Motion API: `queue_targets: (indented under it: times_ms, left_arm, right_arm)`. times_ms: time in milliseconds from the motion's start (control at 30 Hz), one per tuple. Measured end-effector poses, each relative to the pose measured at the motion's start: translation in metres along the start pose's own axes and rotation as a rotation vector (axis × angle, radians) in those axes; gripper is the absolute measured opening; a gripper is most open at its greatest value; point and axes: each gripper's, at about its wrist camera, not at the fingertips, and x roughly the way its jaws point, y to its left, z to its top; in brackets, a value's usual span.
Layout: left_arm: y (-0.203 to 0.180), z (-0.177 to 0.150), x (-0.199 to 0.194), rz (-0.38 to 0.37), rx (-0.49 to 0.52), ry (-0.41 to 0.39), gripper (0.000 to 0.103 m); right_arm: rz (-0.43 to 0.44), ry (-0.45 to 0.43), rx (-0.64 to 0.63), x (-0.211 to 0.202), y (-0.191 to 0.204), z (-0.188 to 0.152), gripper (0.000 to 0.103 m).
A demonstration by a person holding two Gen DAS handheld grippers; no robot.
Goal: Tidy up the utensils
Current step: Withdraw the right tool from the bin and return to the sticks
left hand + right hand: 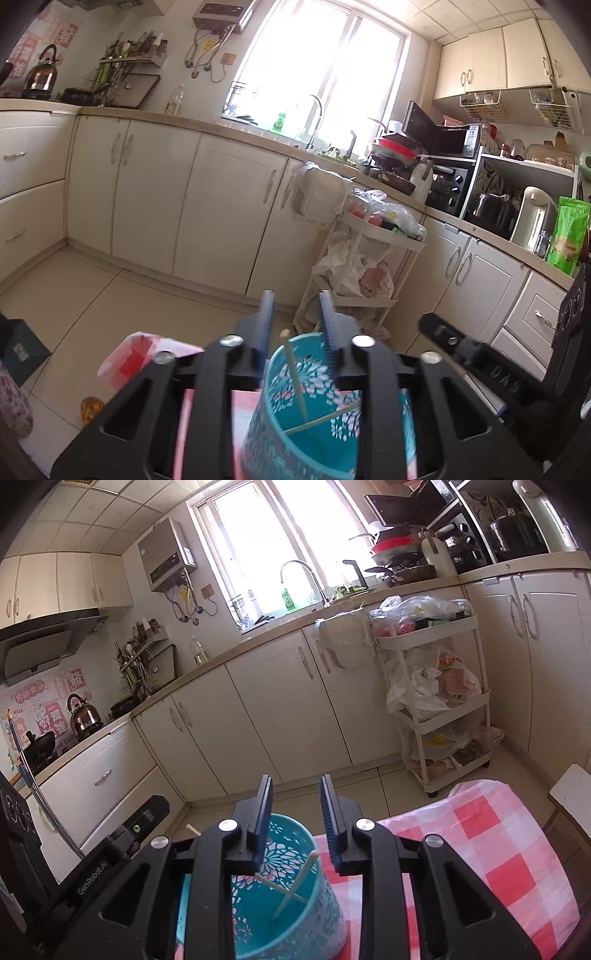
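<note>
A teal cut-out holder (325, 417) stands on the pink-and-white checked cloth (491, 853) right under both tools, and two pale chopsticks (295, 380) lean crossed inside it, tips down on the bottom and tops resting near the rim. The left gripper (297, 321) hangs over the holder's near rim with its blue pads apart and nothing pinched between them; the right gripper (297, 801) sits the same way from the other side, jaws parted and empty, the holder's wall showing through the gap. Each tool's black body crowds the other: the right one pokes in at the edge of the left view, and the left one fills the lower left corner of the right view. Beyond the table's far edge the pale tiled floor (110, 288) is open up to the run of cream cabinets (207, 206). A white three-tier cart (439, 709) stuffed with plastic bags stands on the floor against the cabinets, near the table's far corner. A dark box (20, 350) and a small orange thing lie on the floor to the left. The counter carries a kettle (83, 712), a tap (303, 576) by the bright window, stacked pans and a toaster oven (448, 186)
</note>
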Motion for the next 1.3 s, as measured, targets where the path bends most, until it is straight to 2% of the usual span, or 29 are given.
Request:
queue_targets:
  times_ms: [100,200,367,500,600,833,1300]
  left_arm:
    - [0.005,-0.007,-0.025,0.042,-0.014,0.017,0.065]
    - [0.009,-0.020,-0.049,0.090,-0.004,0.064,0.072]
    - [0.014,-0.058,-0.080,0.131,0.017,0.181,0.075]
    - [0.011,-0.095,-0.091,0.153,0.060,0.280,0.076]
    - [0.010,-0.114,-0.096,0.167,0.077,0.320,0.076]
    - [0.008,-0.132,-0.099,0.218,0.099,0.358,0.076]
    - [0.016,-0.143,-0.094,0.262,0.097,0.407,0.079]
  right_arm:
    - [-0.024,0.021,0.025,-0.029,-0.012,-0.007,0.040]
    - [-0.035,0.069,0.030,-0.059,-0.022,-0.027,0.043]
    - [-0.055,0.227,-0.020,-0.085,-0.025,-0.080,0.043]
    - [-0.075,0.380,-0.048,-0.081,-0.027,-0.126,0.043]
    - [-0.085,0.441,-0.046,-0.078,-0.030,-0.148,0.043]
    - [-0.089,0.487,-0.063,-0.076,-0.028,-0.168,0.043]
    - [-0.130,0.528,-0.133,-0.064,-0.024,-0.174,0.043]
